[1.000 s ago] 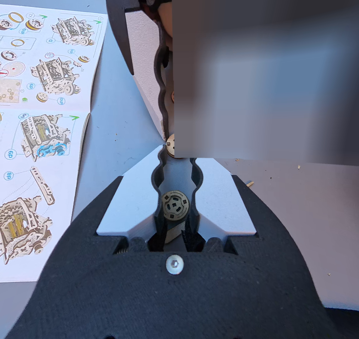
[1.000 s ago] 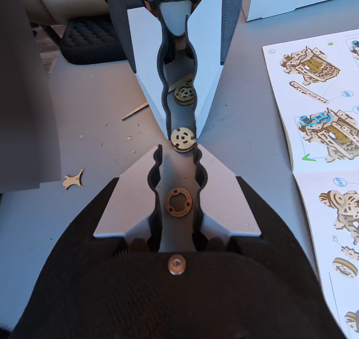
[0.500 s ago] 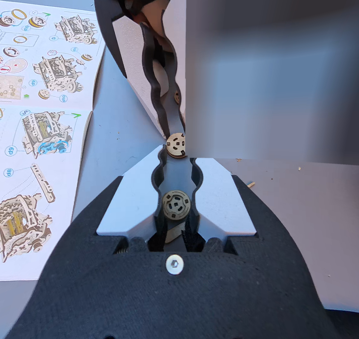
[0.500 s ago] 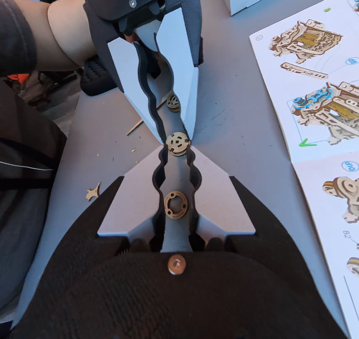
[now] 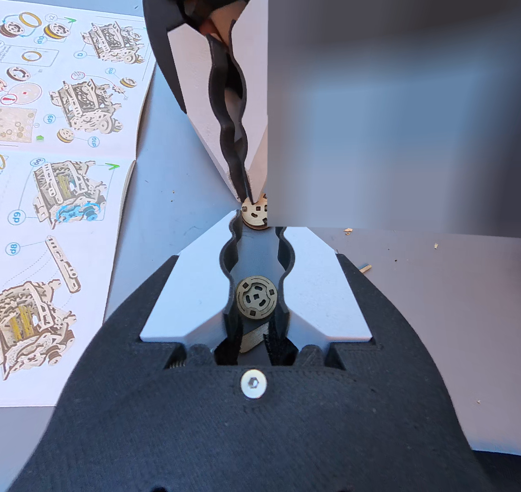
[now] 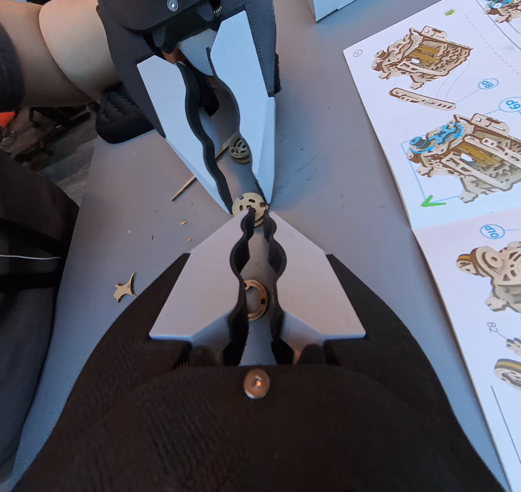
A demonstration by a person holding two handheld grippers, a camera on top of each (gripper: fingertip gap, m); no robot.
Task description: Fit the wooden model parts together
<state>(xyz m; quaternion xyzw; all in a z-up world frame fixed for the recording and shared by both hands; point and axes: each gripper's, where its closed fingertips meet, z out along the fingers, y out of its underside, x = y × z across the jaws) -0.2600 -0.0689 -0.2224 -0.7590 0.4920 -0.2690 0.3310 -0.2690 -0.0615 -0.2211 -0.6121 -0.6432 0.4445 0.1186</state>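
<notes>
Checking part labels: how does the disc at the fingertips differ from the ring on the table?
The disc is solid with small cutouts; the ring has a wide open centre. The disc is pinched by left gripper and right gripper; the ring lies flat, ungripped. Both are round wood.

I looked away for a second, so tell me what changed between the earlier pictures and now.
The right gripper narrowed from open and pinched the edge of the small wooden disc, which the left gripper already held at its tips; both now grip it. The slotted disc, the wooden ring and the instruction sheet stayed put on the table.
</notes>
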